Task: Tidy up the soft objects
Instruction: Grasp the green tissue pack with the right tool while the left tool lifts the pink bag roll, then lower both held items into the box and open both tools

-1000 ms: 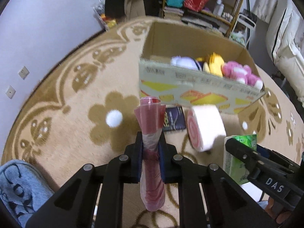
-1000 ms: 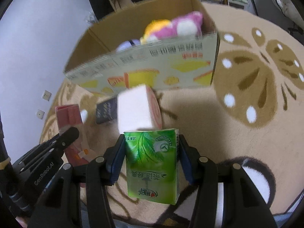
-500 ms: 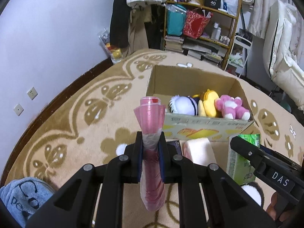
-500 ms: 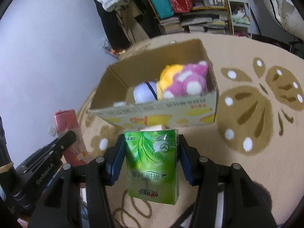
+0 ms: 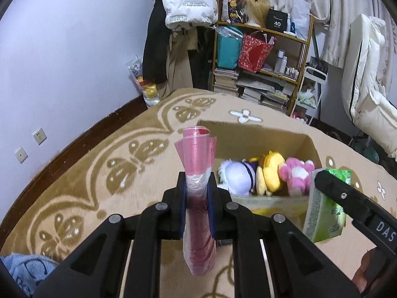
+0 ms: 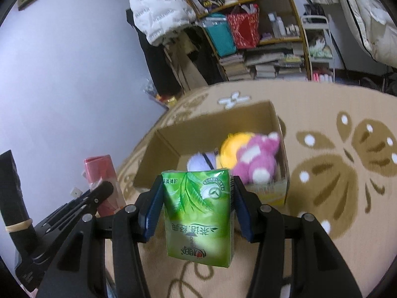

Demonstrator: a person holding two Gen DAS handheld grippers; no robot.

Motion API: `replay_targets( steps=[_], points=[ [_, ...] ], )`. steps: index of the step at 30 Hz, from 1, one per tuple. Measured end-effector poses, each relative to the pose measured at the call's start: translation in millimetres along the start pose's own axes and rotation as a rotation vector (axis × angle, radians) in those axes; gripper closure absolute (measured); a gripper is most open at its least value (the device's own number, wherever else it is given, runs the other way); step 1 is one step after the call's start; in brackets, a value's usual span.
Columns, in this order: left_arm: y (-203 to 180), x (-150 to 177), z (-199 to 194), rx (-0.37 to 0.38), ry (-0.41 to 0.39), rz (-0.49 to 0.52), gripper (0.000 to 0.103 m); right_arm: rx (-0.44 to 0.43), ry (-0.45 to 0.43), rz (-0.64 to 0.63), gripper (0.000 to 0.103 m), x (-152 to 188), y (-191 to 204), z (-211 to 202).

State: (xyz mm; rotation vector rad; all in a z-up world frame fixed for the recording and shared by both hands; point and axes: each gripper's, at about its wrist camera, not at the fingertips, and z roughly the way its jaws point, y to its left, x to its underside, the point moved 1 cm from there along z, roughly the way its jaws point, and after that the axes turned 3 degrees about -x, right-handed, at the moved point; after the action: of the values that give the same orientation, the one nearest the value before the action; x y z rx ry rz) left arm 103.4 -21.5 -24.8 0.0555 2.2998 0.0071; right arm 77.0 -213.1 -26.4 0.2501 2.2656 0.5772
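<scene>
While my left tongs (image 5: pixel 197 186) clench a roll of pink plastic bags (image 5: pixel 198 198) upright between their blue pads, my right tongs (image 6: pixel 196 203) grasp a green tissue pack (image 6: pixel 198 213) by its two narrow sides. The roll is thin, crinkled film, translucent where the pads squeeze it, flared at the top and hanging below the fingers. The tissue pack is a soft, glossy rectangular packet printed with leaves and lettering that reads upside down to me; its lower end hangs below the pads.

Both loads hang above the rug (image 5: pixel 99 173), near the front wall of the cardboard box (image 6: pixel 213 124). The box is open-topped, plain brown inside, with a printed yellow front that my own tongs and the tissue pack mostly cover. Three plush toys lie in its right-hand end against the front wall: a white-and-lilac one (image 5: pixel 235 176), a yellow one (image 5: pixel 270 171) and a fluffy pink one (image 5: pixel 296 173), pressed together; their faces are blurred or turned away. The left part of the box shows bare cardboard.

The rug is a short-pile beige round with brown flower and leaf shapes. At its near left edge a blue cloth (image 5: pixel 22 273) is cut off by the frame. Beyond the far edge stand a cluttered wooden shelf (image 5: pixel 263 49) with bags, bottles and stacked books, and a white quilted jacket (image 5: pixel 188 0) hanging beside dark coats.
</scene>
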Motion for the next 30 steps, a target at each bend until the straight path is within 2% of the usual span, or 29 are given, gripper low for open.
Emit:
replay_targets(
  steps=[7, 15, 20, 23, 30],
  points=[
    [-7, -26, 11, -0.006, -0.047, 0.036, 0.09, -0.006, -0.057, -0.031, 0.047, -21, 5, 4],
    [-21, -40, 27, -0.003, -0.07, 0.065, 0.09, 0.008, -0.06, -0.022, 0.047, -30, -5, 24],
    [-24, -44, 35, 0.011, -0.083, 0.054, 0.09, 0.015, -0.072, -0.027, 0.047, -38, -7, 32],
    [-21, -47, 39, 0.038, -0.091, 0.013, 0.09, 0.019, -0.085, -0.032, 0.047, -40, -8, 35],
    [-26, -47, 58, 0.028, -0.055, 0.009, 0.088, 0.026, -0.074, -0.031, 0.045, -44, -13, 44]
  ],
)
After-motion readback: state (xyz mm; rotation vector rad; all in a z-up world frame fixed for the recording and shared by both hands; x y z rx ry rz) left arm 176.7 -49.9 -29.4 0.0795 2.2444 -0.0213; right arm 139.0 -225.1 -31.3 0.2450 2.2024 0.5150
